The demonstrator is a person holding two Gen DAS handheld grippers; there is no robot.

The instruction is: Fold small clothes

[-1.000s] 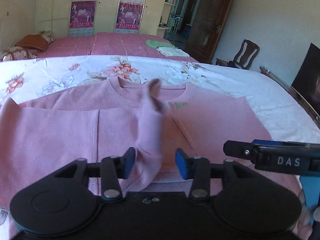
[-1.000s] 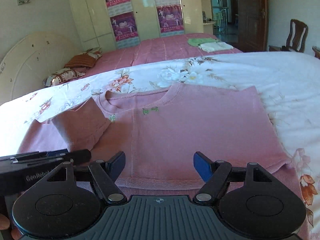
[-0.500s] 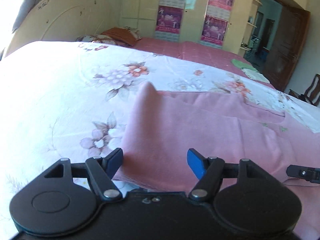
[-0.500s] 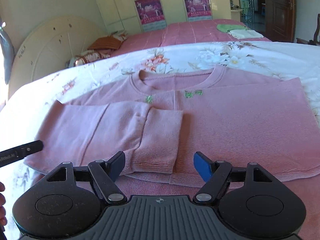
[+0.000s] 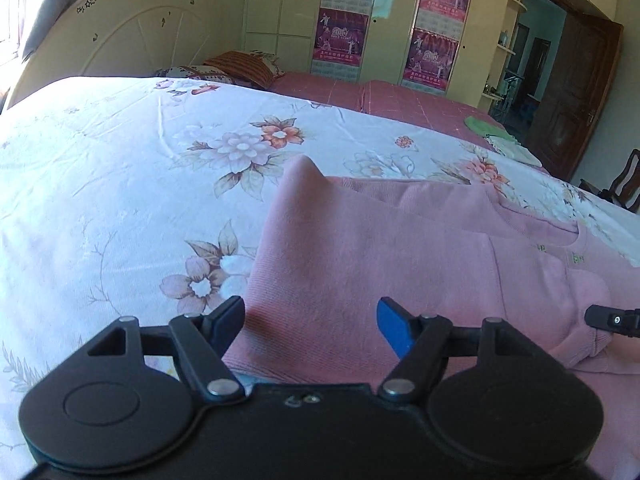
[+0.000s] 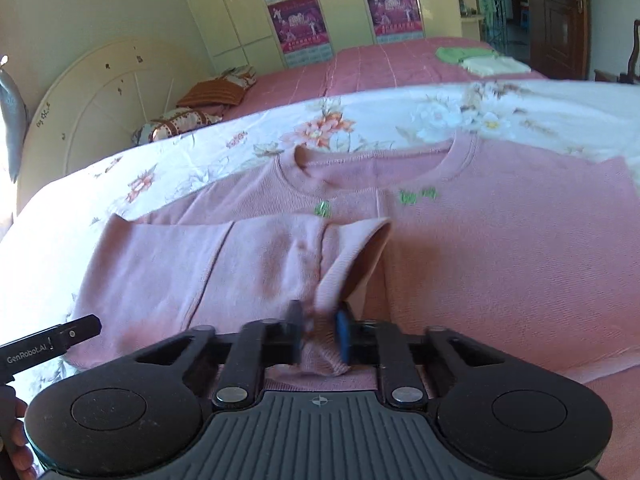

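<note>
A pink sweater (image 5: 360,248) lies flat on the flowered bedsheet (image 5: 120,180), neckline away from me. Its left sleeve (image 6: 256,264) is folded across the chest of the sweater (image 6: 500,248). My right gripper (image 6: 320,328) is shut on the sleeve's ribbed cuff (image 6: 348,256), which is pinched and lifted into a fold. My left gripper (image 5: 312,320) hovers over the sweater's folded left edge; its jaws are opening and the cloth lies under the gap, the pads not pressing on it. The right gripper's tip (image 5: 612,320) shows at the edge of the left wrist view.
Behind the sheet (image 6: 560,112) is a pink bedspread (image 6: 380,68) with green and white folded clothes (image 6: 476,58). Pillows (image 5: 240,66) lie by a cream headboard (image 5: 132,40). A wardrobe, a brown door (image 5: 568,96) and a chair (image 5: 624,188) stand beyond. A hand (image 6: 16,440) holds the left gripper.
My right gripper has shut on the sleeve's cuff. The left gripper let the sleeve drop across the chest and swung left to the sweater's folded edge.
</note>
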